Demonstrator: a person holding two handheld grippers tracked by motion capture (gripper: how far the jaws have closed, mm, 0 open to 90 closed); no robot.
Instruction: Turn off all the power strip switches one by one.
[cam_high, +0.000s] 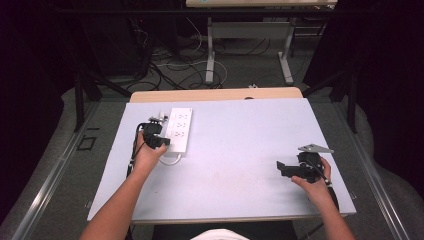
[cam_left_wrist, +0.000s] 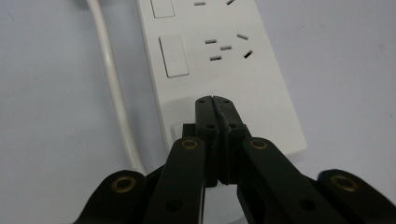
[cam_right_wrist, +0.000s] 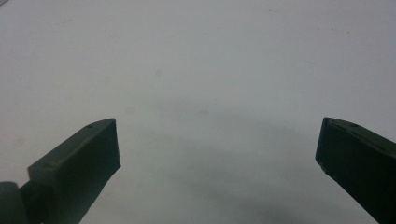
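A white power strip (cam_high: 179, 130) lies on the pale table (cam_high: 235, 165) at about ten o'clock from the table's middle, its length running from the near side toward the far edge, well inside the left edge and short of the far edge, where a strip of bare wood shows. In the left gripper view its near end (cam_left_wrist: 261, 116) has a rocker switch (cam_left_wrist: 173, 56) at eleven o'clock from the jaw tips and a socket's slots at one o'clock. A white cord (cam_left_wrist: 114, 88) runs along the strip at nine o'clock and curls round under the gripper. The left gripper (cam_high: 156, 137) is clenched, jaws pressed flat together with nothing between them; in its own view the tips (cam_left_wrist: 214, 100) sit over the near end of the strip, on or just above a round raised patch, and contact cannot be told. The right gripper (cam_high: 284, 168) lies at about four o'clock from the table's middle, near the right edge and well apart from the strip; it is released, jaws spread wide over bare tabletop (cam_right_wrist: 201, 84). Between the two hands the surface stretches open and unobstructed, and the near edge has free room along its whole middle.
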